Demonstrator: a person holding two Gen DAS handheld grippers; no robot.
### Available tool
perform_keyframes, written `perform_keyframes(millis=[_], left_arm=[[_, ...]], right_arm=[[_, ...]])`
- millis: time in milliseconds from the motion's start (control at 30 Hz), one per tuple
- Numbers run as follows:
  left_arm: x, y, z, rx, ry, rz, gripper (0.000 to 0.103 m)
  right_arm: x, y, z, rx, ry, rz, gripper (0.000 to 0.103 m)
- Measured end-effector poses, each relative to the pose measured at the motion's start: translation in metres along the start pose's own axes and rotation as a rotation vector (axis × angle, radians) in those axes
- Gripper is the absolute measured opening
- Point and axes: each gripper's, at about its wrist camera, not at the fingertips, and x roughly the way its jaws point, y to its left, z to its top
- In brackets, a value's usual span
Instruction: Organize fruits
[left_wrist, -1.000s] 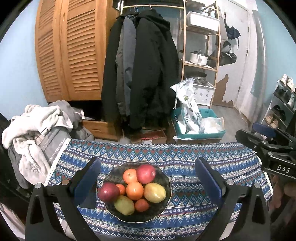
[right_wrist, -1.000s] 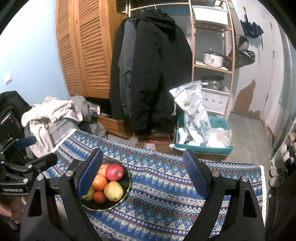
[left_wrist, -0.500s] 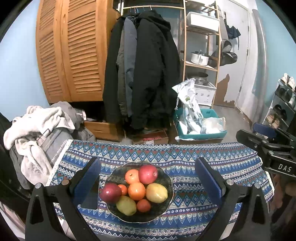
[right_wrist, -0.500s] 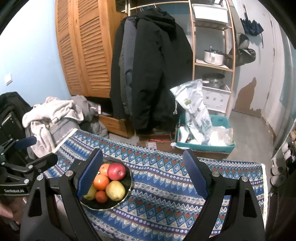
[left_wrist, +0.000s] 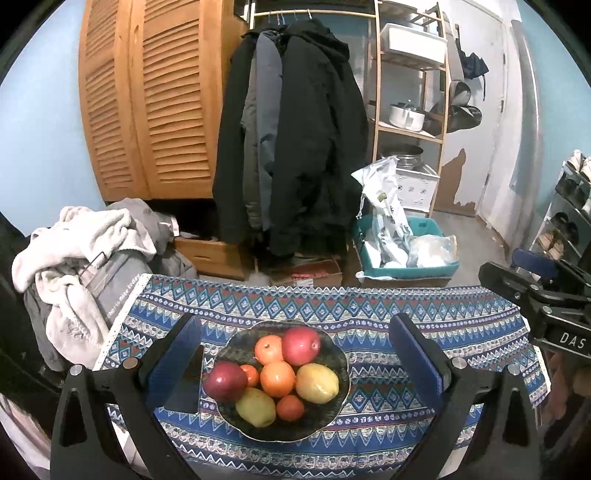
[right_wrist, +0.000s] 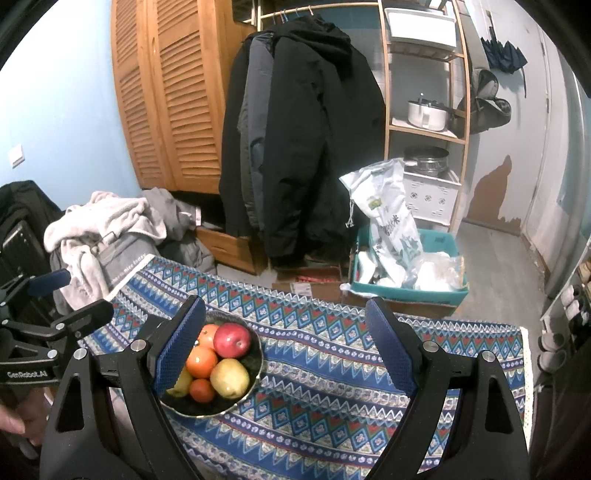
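Left gripper (left_wrist: 295, 354) open above fruit bowl (left_wrist: 340, 373), apart.

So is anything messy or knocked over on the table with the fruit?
Nothing on the table looks wrong. All the fruit sits piled inside the dark bowl, none has rolled onto the patterned cloth, and nothing looks spilled. The only untidy things are off the table: a heap of clothes beside it and peeling paint on the wall.
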Motion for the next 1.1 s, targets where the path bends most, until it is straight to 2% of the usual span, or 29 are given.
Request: perform_keyframes(millis=[467, 733, 1100], left_arm=[[-0.001, 0.0013, -0.0001, -0.031, 0.008, 0.0, 0.102], [0.0018, -0.0024, -0.0008, -0.013, 0.018, 0.013, 0.102], [-0.0038, -0.0016, -0.0009, -0.015, -0.007, 0.015, 0.102]], right_arm=[[-0.0005, -0.0001, 0.0, -0.001, 0.001, -0.001, 0.087], [-0.0013, -0.0009, 0.0, -0.002, 0.0, -0.001, 0.087], [-0.0011, -0.0007, 0.0, -0.002, 0.001, -0.001, 0.087]])
